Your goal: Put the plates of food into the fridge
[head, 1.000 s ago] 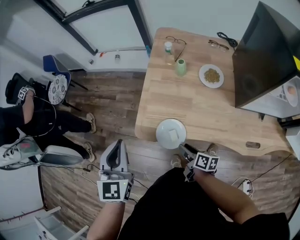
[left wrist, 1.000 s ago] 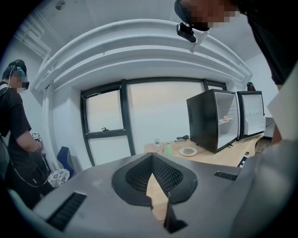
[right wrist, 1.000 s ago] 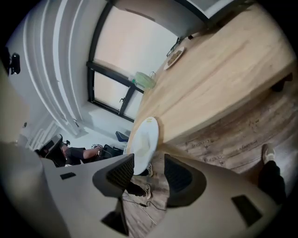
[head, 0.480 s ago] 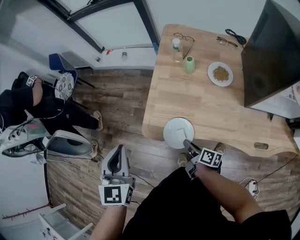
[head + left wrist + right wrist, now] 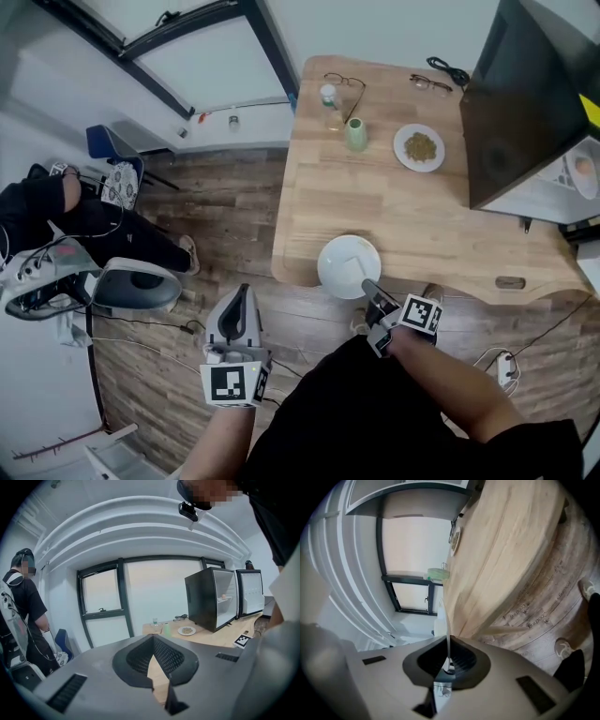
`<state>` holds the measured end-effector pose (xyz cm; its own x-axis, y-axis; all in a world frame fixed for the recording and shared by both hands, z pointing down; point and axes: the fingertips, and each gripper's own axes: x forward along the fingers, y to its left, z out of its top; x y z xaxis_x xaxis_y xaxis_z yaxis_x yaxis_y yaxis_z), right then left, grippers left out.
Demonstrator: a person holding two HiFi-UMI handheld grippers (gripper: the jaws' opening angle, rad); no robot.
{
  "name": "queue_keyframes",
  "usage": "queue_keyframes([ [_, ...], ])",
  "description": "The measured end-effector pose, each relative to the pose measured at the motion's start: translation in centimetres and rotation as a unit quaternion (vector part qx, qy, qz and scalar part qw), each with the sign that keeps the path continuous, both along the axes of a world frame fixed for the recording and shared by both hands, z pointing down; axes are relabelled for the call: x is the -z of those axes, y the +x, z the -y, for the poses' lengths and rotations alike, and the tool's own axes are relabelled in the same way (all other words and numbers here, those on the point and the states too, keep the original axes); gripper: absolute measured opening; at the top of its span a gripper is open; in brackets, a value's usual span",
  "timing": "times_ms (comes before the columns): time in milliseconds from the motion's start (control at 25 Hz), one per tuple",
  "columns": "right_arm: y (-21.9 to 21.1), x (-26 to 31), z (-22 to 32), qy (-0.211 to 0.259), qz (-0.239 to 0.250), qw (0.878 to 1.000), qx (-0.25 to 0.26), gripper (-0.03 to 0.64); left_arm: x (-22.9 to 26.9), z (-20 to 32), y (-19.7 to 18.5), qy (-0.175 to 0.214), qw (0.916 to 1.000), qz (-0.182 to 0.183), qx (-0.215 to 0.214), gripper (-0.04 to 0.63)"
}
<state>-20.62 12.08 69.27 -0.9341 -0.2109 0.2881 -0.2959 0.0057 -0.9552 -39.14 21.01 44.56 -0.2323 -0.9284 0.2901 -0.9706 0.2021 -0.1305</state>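
Right tongs (image 5: 368, 289) have just been closing and now clench the near rim of the white plate (image 5: 345, 261), which sits at the table's (image 5: 403, 216) lower edge in the head view; the right forearm reaches up from the lower right of that frame, wrist rolled so the plate shows edge-on between the pads in the right gripper view; left tongs (image 5: 236, 307) are pressed together on nothing, held over the wooden floor (image 5: 216, 216) at lower centre-left, pointing toward the frame's top; something pale lies on the white plate, too unclear to name; a second plate (image 5: 419, 148) holding brownish food rests upper right on the table, near the black fridge (image 5: 525, 103), whose door stands open.
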Motion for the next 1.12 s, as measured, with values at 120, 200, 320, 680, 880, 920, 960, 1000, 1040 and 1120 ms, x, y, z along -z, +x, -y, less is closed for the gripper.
queue_keyframes([
  [120,1.2,1.2,1.2,0.002,0.005,1.000,-0.013,0.031,0.7,1.7,0.8,0.008,0.9999,0.000,-0.014,0.003],
  [200,2.3,2.1,2.3,0.008,0.006,1.000,-0.023,0.031,0.9,3.2,1.8,0.016,0.9994,-0.003,-0.030,0.003],
  [320,4.5,3.2,3.6,0.015,0.005,0.999,-0.039,0.031,1.4,5.2,3.7,0.021,0.9981,-0.003,-0.057,0.003],
  [680,13.9,6.7,9.1,0.058,-0.016,0.992,-0.114,0.031,3.3,13.0,10.4,0.048,0.9905,-0.011,-0.129,0.003],
  [880,20.0,7.5,11.9,0.054,-0.022,0.986,-0.157,0.031,4.1,17.2,14.6,0.059,0.9858,-0.017,-0.156,0.003],
  [920,21.1,7.7,12.4,0.055,-0.021,0.985,-0.163,0.032,4.3,17.9,15.5,0.062,0.9846,-0.018,-0.162,0.003],
  [960,22.3,7.8,12.9,0.055,-0.021,0.984,-0.169,0.031,4.5,18.7,16.5,0.064,0.9835,-0.019,-0.168,0.003],
  [1000,23.5,8.0,13.4,0.055,-0.023,0.983,-0.176,0.032,4.6,19.3,17.4,0.065,0.9825,-0.019,-0.174,0.003],
  [1040,24.7,8.1,13.9,0.055,-0.023,0.981,-0.182,0.031,4.6,20.0,18.2,0.065,0.9817,-0.020,-0.178,0.003],
  [1120,26.8,8.1,14.8,0.053,-0.028,0.979,-0.195,0.032,4.7,21.2,19.7,0.065,0.9803,-0.022,-0.185,0.003],
])
